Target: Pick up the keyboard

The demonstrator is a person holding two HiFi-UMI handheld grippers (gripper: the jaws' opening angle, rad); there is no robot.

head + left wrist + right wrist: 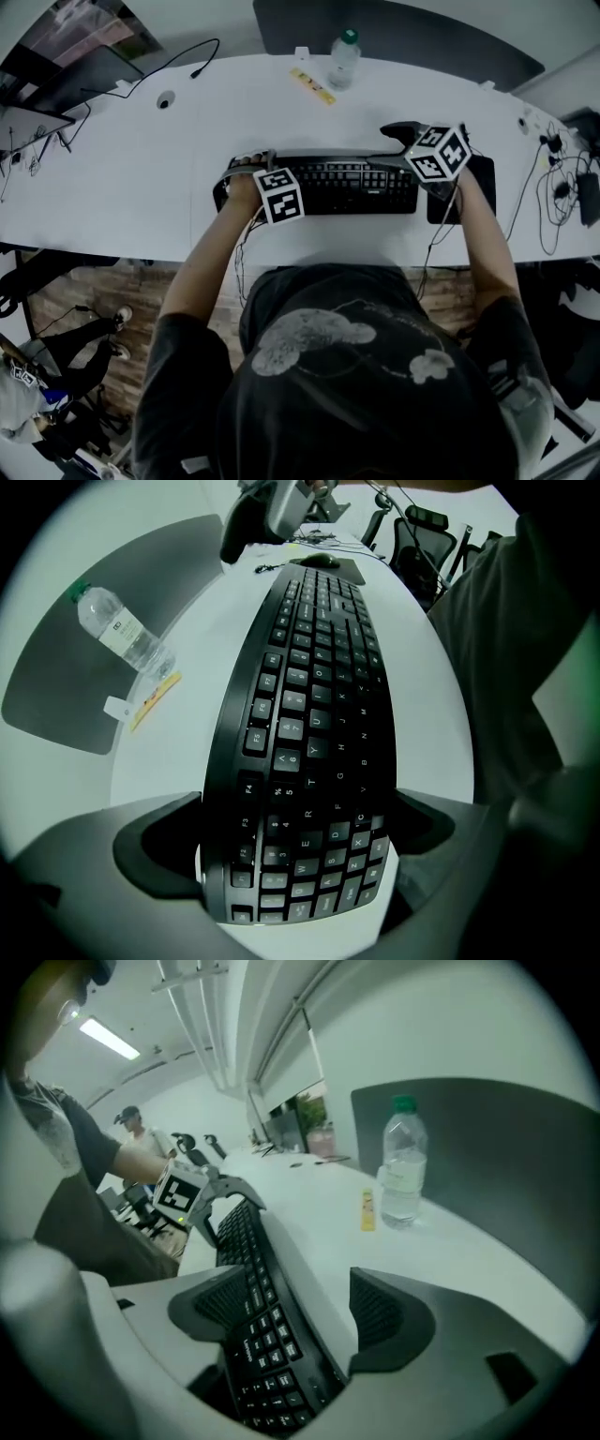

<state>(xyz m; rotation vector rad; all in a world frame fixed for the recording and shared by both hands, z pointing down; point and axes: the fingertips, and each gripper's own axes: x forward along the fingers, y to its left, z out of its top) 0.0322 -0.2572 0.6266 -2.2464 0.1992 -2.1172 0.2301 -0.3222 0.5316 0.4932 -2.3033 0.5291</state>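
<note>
A black keyboard (347, 186) lies along the front of the white table (141, 178). At its left end, my left gripper (247, 172) points straight down. In the left gripper view the keyboard (314, 724) fills the gap of that gripper (300, 829), and both pads lie against its long edges. My right gripper (405, 148) is at the keyboard's right end. In the right gripper view it (300, 1302) stands open astride the keyboard (267, 1326): one pad is over the keys, and the other stands off the back edge with white table showing between.
A water bottle (344, 58) and a yellow strip (312, 85) sit behind the keyboard. A black mouse pad (476, 187) lies just right of it. Cables (561, 187) crowd the table's right end. The table's front edge runs close under the keyboard.
</note>
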